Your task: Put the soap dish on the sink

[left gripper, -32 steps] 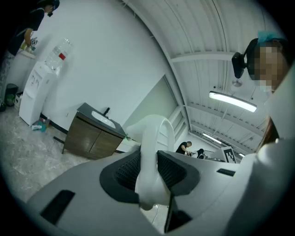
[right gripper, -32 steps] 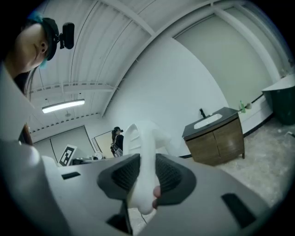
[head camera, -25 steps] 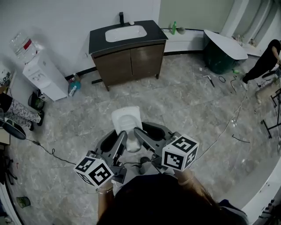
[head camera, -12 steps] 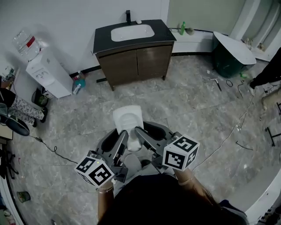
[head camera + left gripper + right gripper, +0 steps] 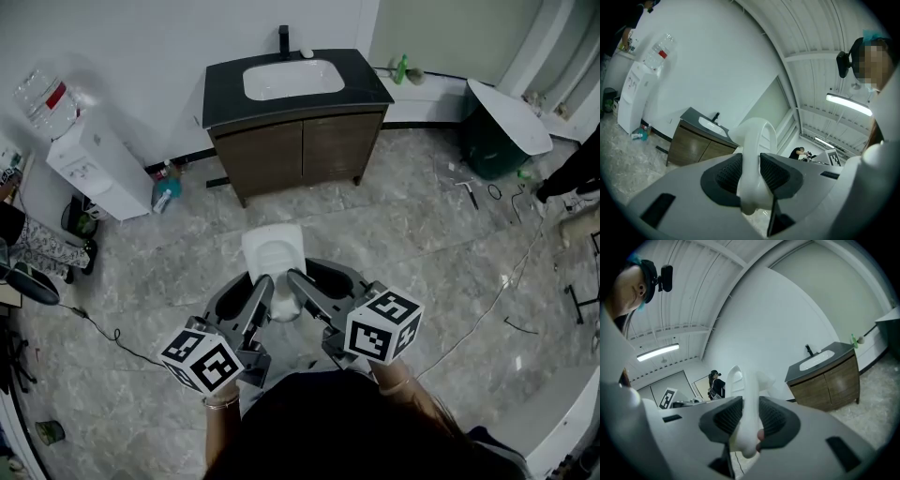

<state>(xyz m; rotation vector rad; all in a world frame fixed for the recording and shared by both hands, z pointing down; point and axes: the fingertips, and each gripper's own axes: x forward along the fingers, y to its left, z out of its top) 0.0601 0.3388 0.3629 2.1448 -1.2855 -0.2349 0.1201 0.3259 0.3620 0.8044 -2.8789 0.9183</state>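
A white soap dish (image 5: 273, 252) is carried level in front of me, above the floor. My left gripper (image 5: 260, 292) is shut on its left edge, and my right gripper (image 5: 294, 289) is shut on its right edge. In the left gripper view the dish rim (image 5: 754, 164) is pinched between the black pads; the right gripper view shows the dish (image 5: 747, 413) pinched the same way. The sink (image 5: 292, 79), a white basin in a dark counter on a wooden cabinet, stands ahead against the wall with a black tap (image 5: 283, 39).
A white water dispenser (image 5: 94, 159) stands left of the cabinet, with a blue bottle (image 5: 165, 193) on the floor between. A green tub with a white lid (image 5: 502, 122) is at the right. Cables (image 5: 487, 272) trail across the marble floor. Another person's dark sleeve (image 5: 572, 173) shows far right.
The sink cabinet has drawn nearer and lower in the head view as I walk toward it. Both grippers keep the same hold on the dish.
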